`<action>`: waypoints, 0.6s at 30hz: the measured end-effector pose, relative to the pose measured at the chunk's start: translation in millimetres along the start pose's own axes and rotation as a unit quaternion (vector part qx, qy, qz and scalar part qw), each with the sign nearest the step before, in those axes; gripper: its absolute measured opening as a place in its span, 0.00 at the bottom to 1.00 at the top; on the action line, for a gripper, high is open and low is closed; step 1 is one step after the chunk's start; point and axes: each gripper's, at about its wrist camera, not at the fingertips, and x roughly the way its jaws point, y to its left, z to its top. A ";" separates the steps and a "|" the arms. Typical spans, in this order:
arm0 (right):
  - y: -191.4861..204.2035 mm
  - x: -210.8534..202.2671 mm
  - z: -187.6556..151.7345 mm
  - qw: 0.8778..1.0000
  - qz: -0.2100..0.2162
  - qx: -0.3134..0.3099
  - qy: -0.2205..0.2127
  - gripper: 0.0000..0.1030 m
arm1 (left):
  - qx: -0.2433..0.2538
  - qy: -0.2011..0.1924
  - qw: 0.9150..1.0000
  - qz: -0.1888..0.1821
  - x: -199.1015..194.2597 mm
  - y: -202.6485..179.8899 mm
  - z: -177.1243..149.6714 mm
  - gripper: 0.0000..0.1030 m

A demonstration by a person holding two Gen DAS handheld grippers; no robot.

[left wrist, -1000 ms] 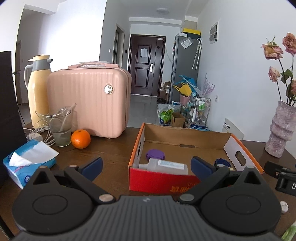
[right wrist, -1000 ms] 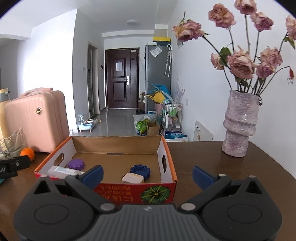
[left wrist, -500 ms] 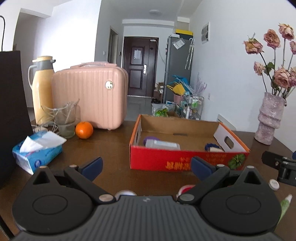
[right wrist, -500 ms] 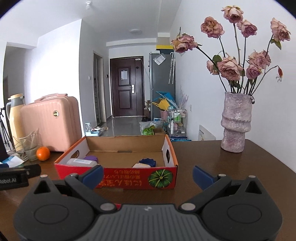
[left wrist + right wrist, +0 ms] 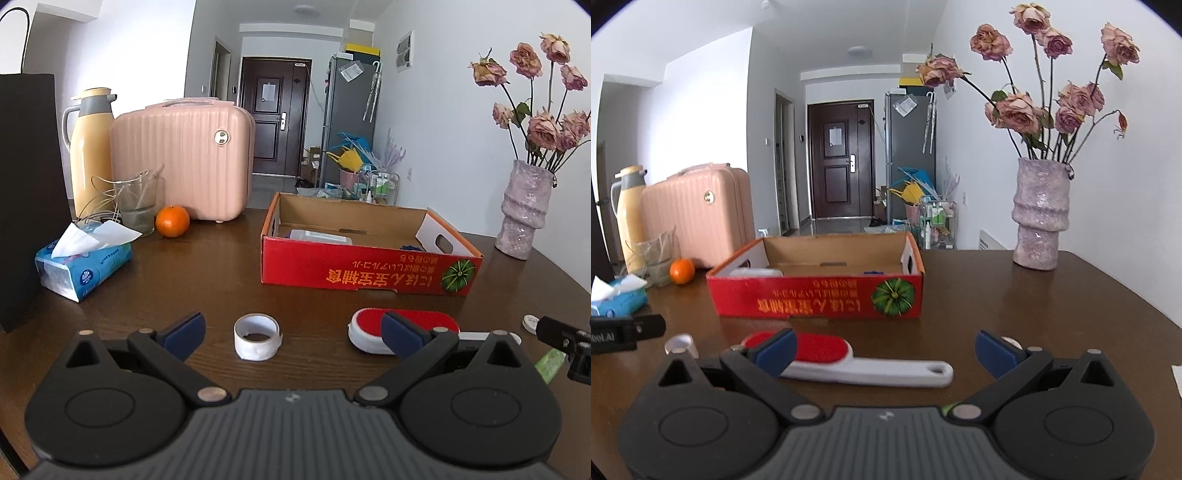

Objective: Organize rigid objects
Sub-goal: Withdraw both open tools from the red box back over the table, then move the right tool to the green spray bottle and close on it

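Note:
A red cardboard box (image 5: pixel 365 271) stands open on the brown table, also in the right wrist view (image 5: pixel 820 297); a white bottle (image 5: pixel 317 235) and a blue item lie inside. In front of it lie a white tape roll (image 5: pixel 256 336) and a red-and-white lint brush (image 5: pixel 857 360), whose red head also shows in the left wrist view (image 5: pixel 373 330). My left gripper (image 5: pixel 293 332) is open and empty, with the tape roll between its fingers. My right gripper (image 5: pixel 884 350) is open and empty over the brush handle.
An orange (image 5: pixel 172 220), a glass (image 5: pixel 138 203), a tissue pack (image 5: pixel 83 262), a thermos (image 5: pixel 92 147) and a pink case (image 5: pixel 184 155) stand at the left. A black bag (image 5: pixel 26 192) is at far left. A vase of roses (image 5: pixel 1039 218) stands at the right. A small white disc (image 5: pixel 530 322) lies at right.
Both grippers have pulled back from the box and dropped lower. The tape roll and lint brush have come into view between the fingers.

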 end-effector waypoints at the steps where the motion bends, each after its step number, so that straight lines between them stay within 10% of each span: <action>1: -1.5 -1.3 -1.5 1.000 -0.002 0.000 0.002 1.00 | 0.001 0.001 1.000 -0.001 -0.8 -0.2 -1.4 1.00; 18: -55.5 5.1 -30.3 0.996 -0.062 0.000 0.058 1.00 | -0.001 0.011 1.000 -0.003 0.2 -0.3 -7.5 1.00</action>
